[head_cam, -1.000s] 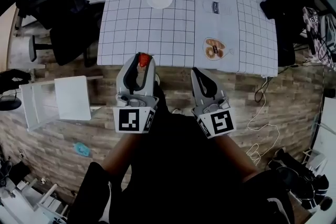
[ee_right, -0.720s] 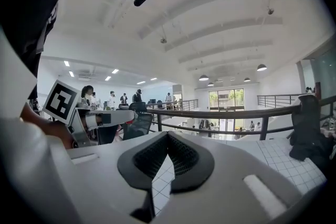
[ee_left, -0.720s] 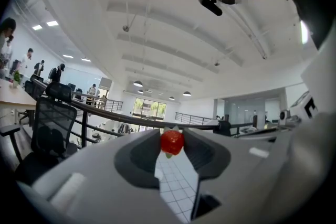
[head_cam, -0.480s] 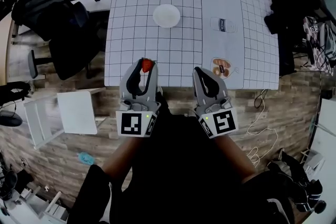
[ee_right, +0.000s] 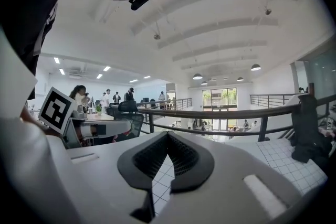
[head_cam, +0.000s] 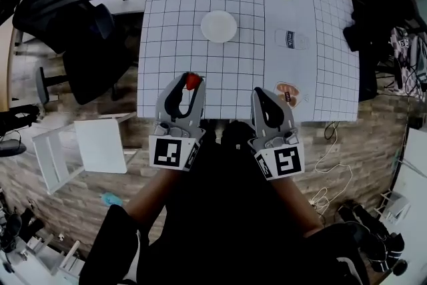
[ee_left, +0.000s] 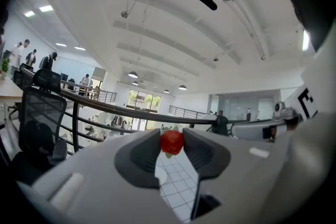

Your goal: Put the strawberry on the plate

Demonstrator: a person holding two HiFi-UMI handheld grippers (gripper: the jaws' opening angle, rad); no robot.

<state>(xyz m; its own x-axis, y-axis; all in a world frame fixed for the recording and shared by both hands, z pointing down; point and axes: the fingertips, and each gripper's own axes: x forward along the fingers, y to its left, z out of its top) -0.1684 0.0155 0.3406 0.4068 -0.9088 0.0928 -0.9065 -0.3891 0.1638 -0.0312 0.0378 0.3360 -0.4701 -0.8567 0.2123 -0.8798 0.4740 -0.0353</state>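
Left gripper (head_cam: 189,83): grey two-jaw claw, tips clamped on small red strawberry (ee_left: 171,142). Round white plate (head_cam: 219,27): bare, on white gridded table (head_cam: 173,10), well ahead of claw, slightly right. Right gripper (ee_right: 168,136): jaws together, empty. Status: pickup done; carry and release outstanding.

One strawberry (head_cam: 192,81), one white plate (head_cam: 219,27), one black chair (head_cam: 63,13), one gridded table (head_cam: 177,3). Two grippers: left gripper (head_cam: 189,79) and right gripper (head_cam: 259,92). Perhaps three printed pictures (head_cam: 291,39), one of them faint.
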